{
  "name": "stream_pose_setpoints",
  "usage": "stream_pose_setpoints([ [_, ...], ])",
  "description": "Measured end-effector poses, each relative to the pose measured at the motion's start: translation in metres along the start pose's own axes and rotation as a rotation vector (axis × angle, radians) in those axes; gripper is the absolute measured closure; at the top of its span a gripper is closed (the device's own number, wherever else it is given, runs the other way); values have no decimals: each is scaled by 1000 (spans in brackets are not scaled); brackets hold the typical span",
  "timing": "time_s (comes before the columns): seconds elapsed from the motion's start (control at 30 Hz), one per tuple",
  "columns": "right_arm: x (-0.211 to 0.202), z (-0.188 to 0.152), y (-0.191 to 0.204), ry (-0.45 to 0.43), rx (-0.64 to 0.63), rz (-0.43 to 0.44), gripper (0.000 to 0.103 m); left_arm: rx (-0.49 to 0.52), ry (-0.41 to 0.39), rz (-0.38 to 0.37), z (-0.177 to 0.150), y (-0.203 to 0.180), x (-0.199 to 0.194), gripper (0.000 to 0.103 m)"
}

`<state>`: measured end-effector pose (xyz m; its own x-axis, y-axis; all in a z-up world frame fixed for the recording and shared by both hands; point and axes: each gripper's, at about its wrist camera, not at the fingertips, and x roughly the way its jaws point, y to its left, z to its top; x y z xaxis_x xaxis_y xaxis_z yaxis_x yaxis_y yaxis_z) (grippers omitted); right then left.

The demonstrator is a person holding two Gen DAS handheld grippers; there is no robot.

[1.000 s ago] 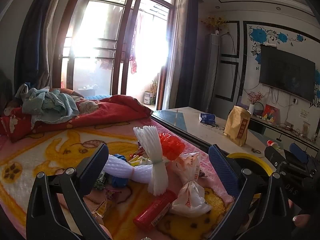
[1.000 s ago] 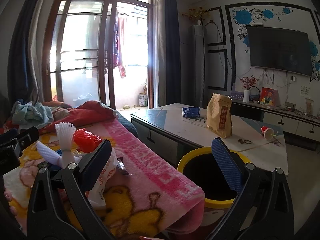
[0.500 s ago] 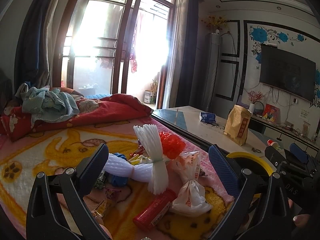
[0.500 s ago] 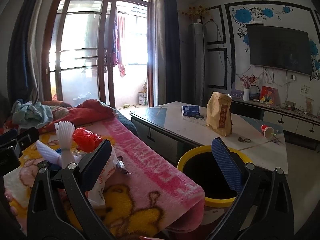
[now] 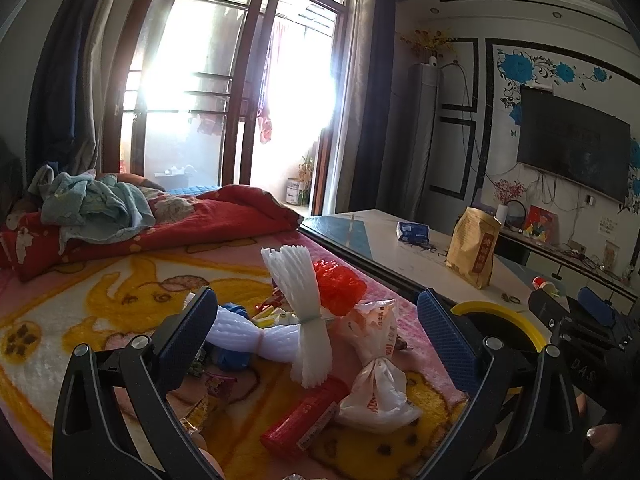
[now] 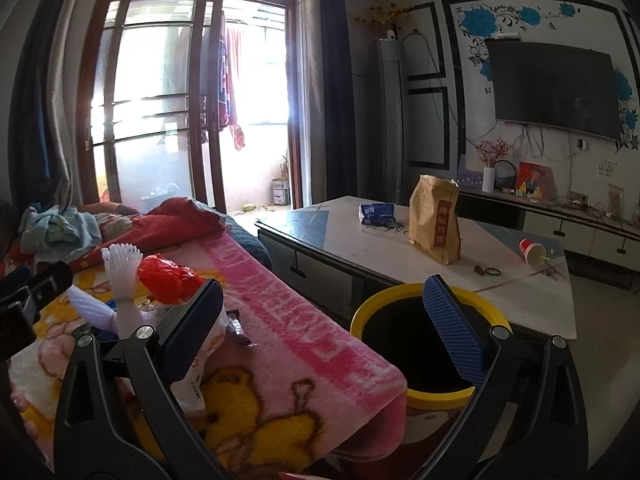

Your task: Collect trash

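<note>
Trash sits piled near the right edge of my pink-and-yellow fleece blanket (image 5: 120, 296): white foam netting sleeves (image 5: 300, 304), crumpled red plastic bag (image 5: 340, 286), knotted white plastic bag (image 5: 376, 364), red tube wrapper (image 5: 306, 416). Both my left gripper (image 5: 316, 336) and right gripper (image 6: 324, 322) are spread wide, holding nothing. Yellow-rimmed black bin (image 6: 400, 292) stands just beside the blanket's corner.

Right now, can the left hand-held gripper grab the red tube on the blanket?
Probably yes. The left hand-held gripper is open, and the red tube lies uncovered between its jaws, beside the white knotted bag.
</note>
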<state>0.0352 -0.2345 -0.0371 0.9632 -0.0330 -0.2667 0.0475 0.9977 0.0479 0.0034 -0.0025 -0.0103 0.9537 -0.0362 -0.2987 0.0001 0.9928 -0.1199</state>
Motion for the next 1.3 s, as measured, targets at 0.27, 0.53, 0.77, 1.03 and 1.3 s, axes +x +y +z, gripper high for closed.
stream_pose_setpoints([
  [0.27, 4, 5, -7, -4, 18, -9, 11, -4, 21, -26, 7, -11, 19, 6],
  [0.53, 15, 14, -13, 6, 27, 6, 11, -32, 38, -2, 20, -10, 44, 6],
  [0.77, 36, 18, 8, 78, -32, 126, 11, -95, 86, 31, 32, 16, 65, 6],
  [1.03, 70, 9, 39, 259, -32, 262, 11, -144, 134, 43, 42, 48, 85, 6],
  [1.3, 95, -9, 65, 412, -49, 313, 14, -202, 193, -6, 44, 70, 105, 6],
])
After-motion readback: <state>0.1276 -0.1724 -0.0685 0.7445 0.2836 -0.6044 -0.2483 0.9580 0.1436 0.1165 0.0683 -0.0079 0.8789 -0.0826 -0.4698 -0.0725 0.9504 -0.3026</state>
